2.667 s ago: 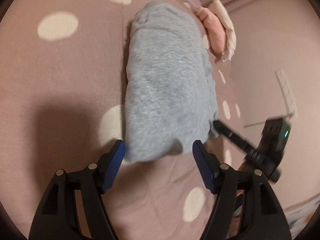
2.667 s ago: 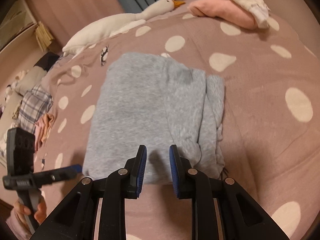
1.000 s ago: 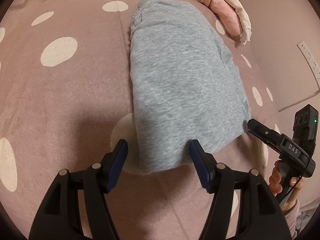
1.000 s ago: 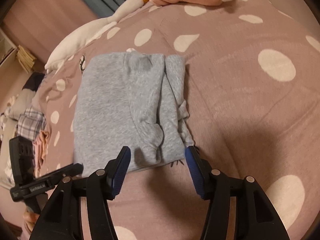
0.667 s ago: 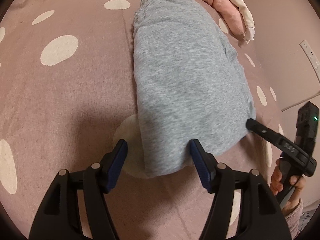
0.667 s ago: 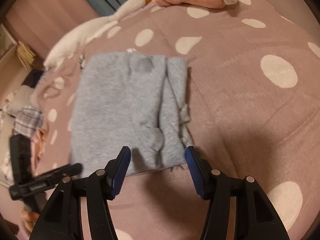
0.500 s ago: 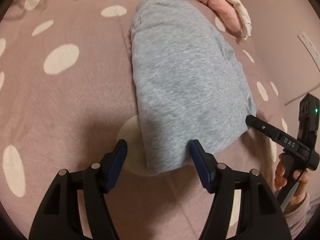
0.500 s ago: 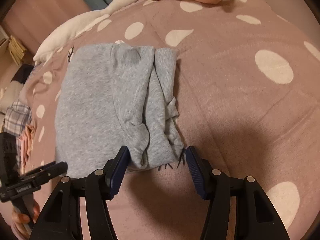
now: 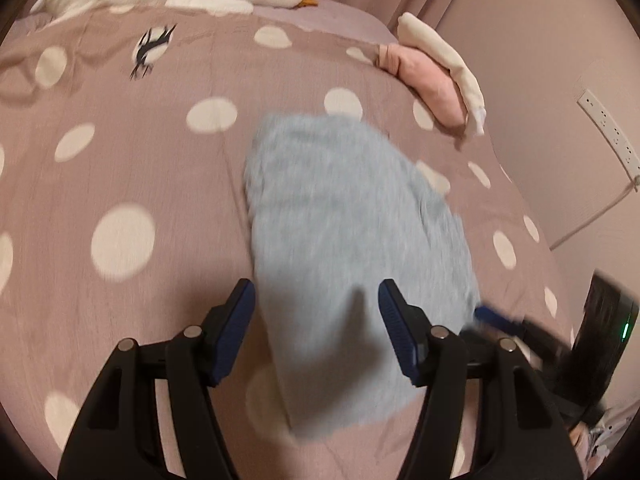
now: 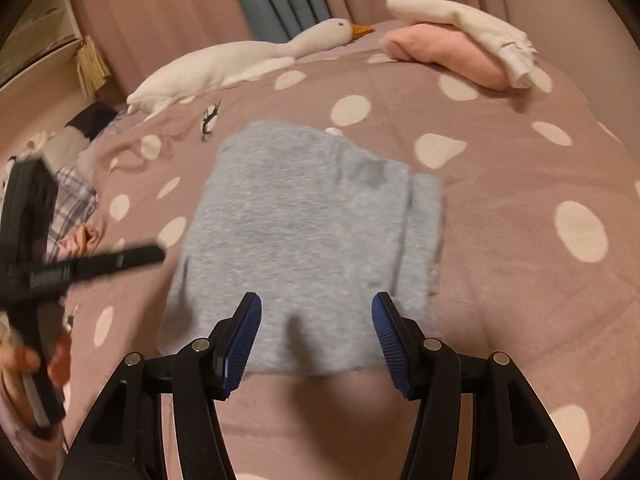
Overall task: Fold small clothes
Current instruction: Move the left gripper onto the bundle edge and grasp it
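Note:
A folded grey garment (image 9: 344, 240) lies flat on the pink dotted bedspread (image 9: 120, 160); it also shows in the right wrist view (image 10: 304, 232). My left gripper (image 9: 316, 312) is open and empty, hovering over the garment's near end. My right gripper (image 10: 316, 324) is open and empty above the garment's near edge. The left gripper shows blurred at the left of the right wrist view (image 10: 100, 264). The right gripper shows blurred at the lower right of the left wrist view (image 9: 520, 328).
A folded pink garment (image 10: 444, 52) with a cream one (image 10: 464, 20) on top lies at the bed's far right. A white goose plush (image 10: 240, 64) lies along the far edge. Plaid clothes (image 10: 72, 200) are piled at the left. A power strip (image 9: 608, 128) is on the wall.
Both grippers have pulled back and tilted up from the garment, so more of the bed shows. The garment lies still and flat. Both grippers stay open.

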{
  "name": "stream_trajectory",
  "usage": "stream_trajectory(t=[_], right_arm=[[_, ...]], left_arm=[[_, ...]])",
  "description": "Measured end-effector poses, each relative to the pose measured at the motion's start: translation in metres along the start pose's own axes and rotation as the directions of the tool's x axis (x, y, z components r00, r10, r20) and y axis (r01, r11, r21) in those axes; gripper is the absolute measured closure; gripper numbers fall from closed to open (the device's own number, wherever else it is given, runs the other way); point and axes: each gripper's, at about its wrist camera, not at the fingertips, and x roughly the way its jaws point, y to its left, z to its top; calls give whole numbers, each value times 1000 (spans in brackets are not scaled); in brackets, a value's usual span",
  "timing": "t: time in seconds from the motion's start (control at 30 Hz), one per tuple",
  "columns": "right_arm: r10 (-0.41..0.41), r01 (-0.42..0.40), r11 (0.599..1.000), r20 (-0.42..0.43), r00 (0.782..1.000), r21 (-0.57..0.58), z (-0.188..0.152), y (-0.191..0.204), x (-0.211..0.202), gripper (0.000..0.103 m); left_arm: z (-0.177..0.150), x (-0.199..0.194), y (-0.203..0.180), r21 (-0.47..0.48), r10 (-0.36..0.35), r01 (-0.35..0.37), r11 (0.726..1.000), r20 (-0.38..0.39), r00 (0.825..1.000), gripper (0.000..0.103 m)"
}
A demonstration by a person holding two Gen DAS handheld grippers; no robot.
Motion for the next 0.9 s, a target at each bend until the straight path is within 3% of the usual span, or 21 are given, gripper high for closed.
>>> stream_trajectory(t=[0.03, 0.07, 0.1, 0.2, 0.27, 0.4, 0.53, 0.63, 0.67, 0.7, 0.77, 0.83, 0.9], right_arm=[[-4, 4, 1000, -2, 1000, 1, -2, -1, 2, 46], [-6, 6, 1000, 4, 1000, 1, -3, 0, 4, 46], [-2, 2, 1000, 12, 1000, -1, -3, 1, 5, 46], [-11, 11, 1000, 32, 999, -5, -6, -1, 3, 51], [-23, 23, 1000, 16, 1000, -8, -7, -5, 6, 60], [-23, 23, 1000, -1, 1000, -14, -10, -12, 13, 68], [-34, 34, 998, 7, 999, -48, -12, -8, 13, 68], [-43, 44, 997, 18, 999, -68, -15, -5, 14, 68], [-41, 43, 997, 20, 999, -66, -16, -5, 14, 68], [-37, 38, 997, 23, 999, -62, -17, -6, 13, 68], [-13, 14, 999, 26, 1000, -37, -17, -9, 13, 68], [35, -36, 999, 35, 999, 14, -16, -18, 10, 67], [85, -89, 994, 52, 995, 71, -17, -25, 4, 64]], left_arm=[[5, 3, 0, 1, 3, -3, 1000, 3, 1000, 56], [15, 9, -2, -1, 7, -7, 1000, 1, 1000, 72], [22, 14, -2, -6, 6, -6, 1000, -2, 1000, 81], [42, 27, -3, -29, -16, 17, 999, 16, 1000, 82], [51, 42, -4, -48, -27, 27, 998, -3, 1000, 82], [55, 80, -4, -38, 40, -42, 998, -58, 998, 75], [54, 85, -3, -58, 68, -70, 996, -39, 997, 70], [51, 82, 2, -64, 111, -112, 992, -30, 993, 49], [50, 80, 6, -79, 111, -113, 990, -32, 993, 37], [49, 78, 13, -111, 109, -112, 987, -35, 993, 22], [40, 70, 33, -215, 62, -69, 974, -38, 997, 14], [27, 61, 49, -304, -16, 5, 953, -33, 999, 14], [10, 51, 60, -341, -45, 32, 940, -32, 998, 14]])
